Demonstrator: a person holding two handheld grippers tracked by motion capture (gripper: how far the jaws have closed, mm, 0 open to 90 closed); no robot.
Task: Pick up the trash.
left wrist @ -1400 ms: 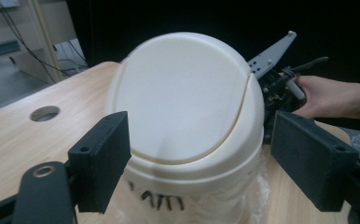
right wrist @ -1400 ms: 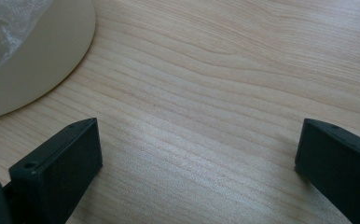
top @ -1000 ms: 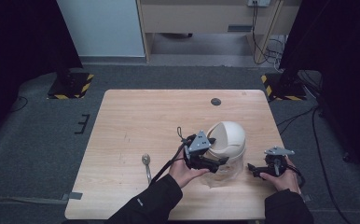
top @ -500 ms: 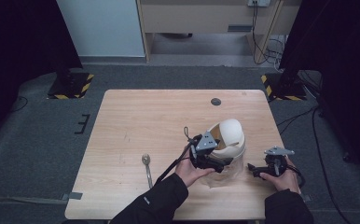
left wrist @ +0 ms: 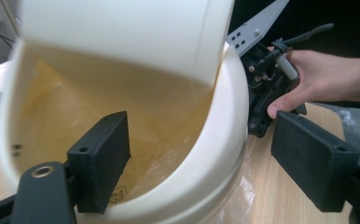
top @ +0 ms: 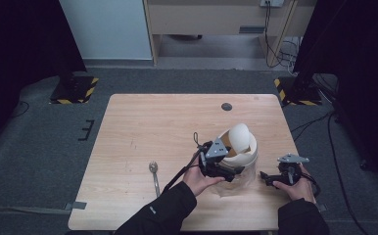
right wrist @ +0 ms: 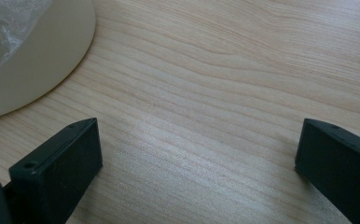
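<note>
Straddling the bin (left wrist: 215, 154) rim w/ spread jaws, left gripper (top: 224, 167) could tip it; right gripper (top: 270, 178) idles spread on bench (top: 143, 132).

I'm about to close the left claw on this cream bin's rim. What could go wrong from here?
1. The left claw straddles the rim of the cream bin, one jaw inside against the clear liner bag; closing may pinch or tear the bag.
2. The swing lid hangs tilted just above the inner jaw and could get knocked.
3. The right claw is open over bare table, so nothing steadies the bin; it might tip.
</note>
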